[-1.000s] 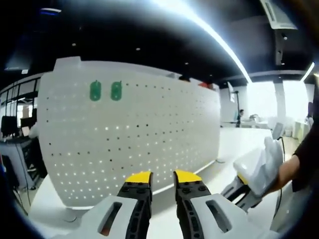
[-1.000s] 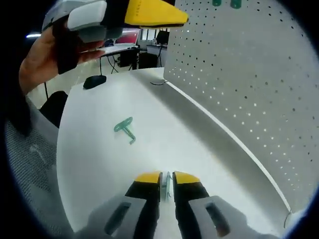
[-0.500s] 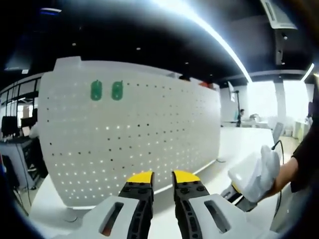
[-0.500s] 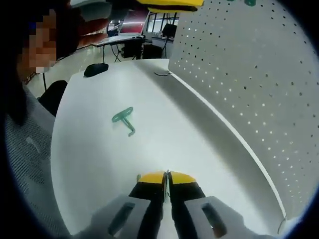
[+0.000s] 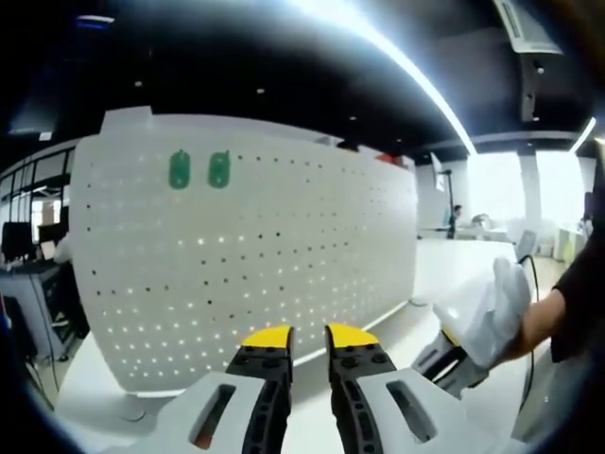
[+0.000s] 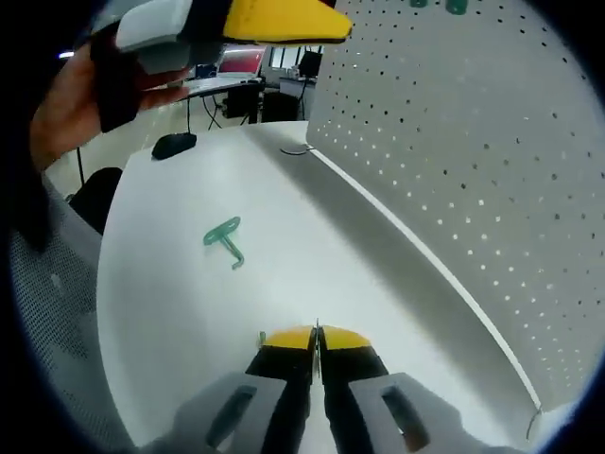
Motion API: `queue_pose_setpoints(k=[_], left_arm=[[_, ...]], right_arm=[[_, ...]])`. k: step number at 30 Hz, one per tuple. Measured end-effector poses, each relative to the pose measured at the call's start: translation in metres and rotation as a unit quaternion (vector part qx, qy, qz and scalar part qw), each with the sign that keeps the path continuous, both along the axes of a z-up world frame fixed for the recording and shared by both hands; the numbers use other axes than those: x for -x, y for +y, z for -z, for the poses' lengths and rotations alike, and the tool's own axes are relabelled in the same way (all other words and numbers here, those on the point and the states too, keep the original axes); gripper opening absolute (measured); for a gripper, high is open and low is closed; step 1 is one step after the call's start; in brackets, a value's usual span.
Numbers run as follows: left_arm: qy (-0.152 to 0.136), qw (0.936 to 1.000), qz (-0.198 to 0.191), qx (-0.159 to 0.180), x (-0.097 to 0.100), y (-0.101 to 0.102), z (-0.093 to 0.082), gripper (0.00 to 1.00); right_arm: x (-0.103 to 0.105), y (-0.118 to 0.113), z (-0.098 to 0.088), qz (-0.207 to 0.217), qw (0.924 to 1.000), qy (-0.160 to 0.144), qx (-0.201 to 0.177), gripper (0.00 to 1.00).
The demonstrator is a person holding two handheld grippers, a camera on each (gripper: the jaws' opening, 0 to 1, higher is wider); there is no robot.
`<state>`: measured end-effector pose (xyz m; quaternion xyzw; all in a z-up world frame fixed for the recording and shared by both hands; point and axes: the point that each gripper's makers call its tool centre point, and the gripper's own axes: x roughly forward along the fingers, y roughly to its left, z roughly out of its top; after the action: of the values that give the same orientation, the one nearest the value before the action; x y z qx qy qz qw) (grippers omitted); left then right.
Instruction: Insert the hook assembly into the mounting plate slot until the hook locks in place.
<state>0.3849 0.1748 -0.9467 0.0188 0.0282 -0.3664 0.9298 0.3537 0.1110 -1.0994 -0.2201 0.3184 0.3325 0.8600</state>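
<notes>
Hook assembly, a small green piece, lies flat on the white desk in my right gripper view, out in the open top, well apart from the pegboard mounting plate that stands along the desk's far edge. Its long axis runs roughly away from me, flat tab end farther, bent end nearer. I judge it light, stiff plastic, a bit slippery; I would pinch it across the shank near the tab. My right gripper hovers short of it, jaws pressed together; a thin pale sliver shows between the tips, and I cannot tell what it is. The left gripper and the hand holding it hang at the top of this view.

In my left gripper view, the left gripper faces the plate squarely, jaws slightly spread and holding nothing. Two green hooks already sit high near the plate's upper left corner. The right gripper shows low at the right in a white-gloved hand.
</notes>
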Motion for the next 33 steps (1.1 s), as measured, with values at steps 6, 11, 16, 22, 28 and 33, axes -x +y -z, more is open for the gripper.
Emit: queue_pose_setpoints(k=[6,11,16,22,28,33], left_arm=[[0.002,1.0000,0.004,-0.004,0.001,-0.002,0.002,0.14],[0.004,0.9999,0.007,-0.008,0.001,-0.004,0.004,0.13],[0.006,0.9999,0.011,-0.011,0.002,-0.006,0.008,0.13],[0.013,0.9995,0.022,-0.018,0.004,-0.011,0.014,0.14],[0.022,0.9990,0.031,-0.025,0.006,-0.016,0.022,0.15],[0.035,0.9984,0.036,-0.024,0.007,-0.018,0.029,0.15]], right_arm=[[-0.004,-0.007,-0.009,0.019,0.9996,-0.003,-0.020,0.00],[-0.011,-0.010,-0.023,0.047,0.9963,-0.008,-0.071,0.00],[-0.020,-0.017,-0.040,0.073,0.9905,-0.027,-0.113,0.00],[-0.025,-0.020,-0.057,0.088,0.9839,-0.049,-0.147,0.00],[-0.027,-0.019,-0.071,0.092,0.9789,-0.064,-0.171,0.00],[-0.028,-0.018,-0.078,0.094,0.9753,-0.069,-0.187,0.00]])
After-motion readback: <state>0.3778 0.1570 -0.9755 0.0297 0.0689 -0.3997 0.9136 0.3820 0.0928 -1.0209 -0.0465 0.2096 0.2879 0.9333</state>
